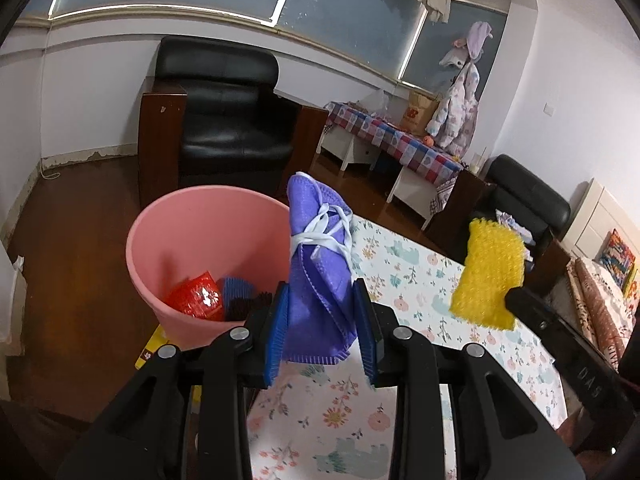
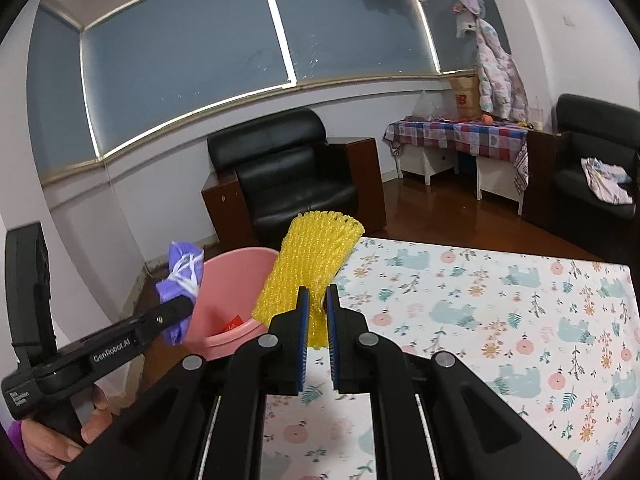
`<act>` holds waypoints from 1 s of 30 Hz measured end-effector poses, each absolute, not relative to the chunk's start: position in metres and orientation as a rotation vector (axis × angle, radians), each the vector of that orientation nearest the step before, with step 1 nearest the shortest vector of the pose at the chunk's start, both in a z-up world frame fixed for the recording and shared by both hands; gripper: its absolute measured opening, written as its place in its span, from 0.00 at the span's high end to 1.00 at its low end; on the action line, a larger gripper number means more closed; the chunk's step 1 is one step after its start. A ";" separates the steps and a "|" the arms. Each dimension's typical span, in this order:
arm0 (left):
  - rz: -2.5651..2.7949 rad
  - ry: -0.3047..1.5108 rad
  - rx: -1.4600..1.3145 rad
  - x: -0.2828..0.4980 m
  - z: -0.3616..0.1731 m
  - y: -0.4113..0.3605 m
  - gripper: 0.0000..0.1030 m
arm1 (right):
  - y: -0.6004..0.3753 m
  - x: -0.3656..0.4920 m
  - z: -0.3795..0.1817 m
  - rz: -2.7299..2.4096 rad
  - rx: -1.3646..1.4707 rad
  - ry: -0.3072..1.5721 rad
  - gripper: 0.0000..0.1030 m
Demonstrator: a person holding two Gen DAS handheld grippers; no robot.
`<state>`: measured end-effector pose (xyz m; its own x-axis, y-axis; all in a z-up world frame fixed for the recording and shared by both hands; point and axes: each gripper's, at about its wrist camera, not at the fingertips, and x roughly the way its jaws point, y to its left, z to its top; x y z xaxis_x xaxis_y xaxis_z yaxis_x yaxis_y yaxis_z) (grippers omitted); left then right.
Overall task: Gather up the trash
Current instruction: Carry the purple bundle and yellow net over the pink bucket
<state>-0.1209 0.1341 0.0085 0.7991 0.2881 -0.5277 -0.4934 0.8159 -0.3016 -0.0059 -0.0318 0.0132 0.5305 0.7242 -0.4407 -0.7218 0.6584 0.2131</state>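
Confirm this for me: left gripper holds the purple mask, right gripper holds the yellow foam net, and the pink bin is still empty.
Not quite. The pink bin is not empty: the left wrist view shows a red wrapper and other scraps inside. The rest stands: the left gripper holds the purple mask, the right gripper holds the yellow foam net.

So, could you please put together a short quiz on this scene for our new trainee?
1. True or false: the left gripper is shut on the purple mask.
2. What does the right gripper hold? A) a red wrapper B) a yellow foam net C) a cup
3. Fill in: the red wrapper lies inside the pink ____.

Key: 1. True. 2. B, the yellow foam net. 3. Bin, which stands beside the table, with other scraps in it.
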 end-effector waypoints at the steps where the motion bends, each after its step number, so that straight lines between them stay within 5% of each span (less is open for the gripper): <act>1: 0.437 0.477 -0.441 -0.122 0.009 0.138 0.69 | -0.026 -0.007 0.014 0.861 -0.002 0.529 0.92; 30: 0.478 0.503 -0.449 -0.097 -0.020 0.260 0.69 | 0.166 -0.004 0.008 0.843 -0.265 0.554 0.92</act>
<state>-0.0967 0.2599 -0.0196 0.7723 0.3190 -0.5494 -0.5324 0.7968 -0.2857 -0.0045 0.1664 0.0085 0.5359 0.6312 -0.5607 -0.7652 0.6437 -0.0067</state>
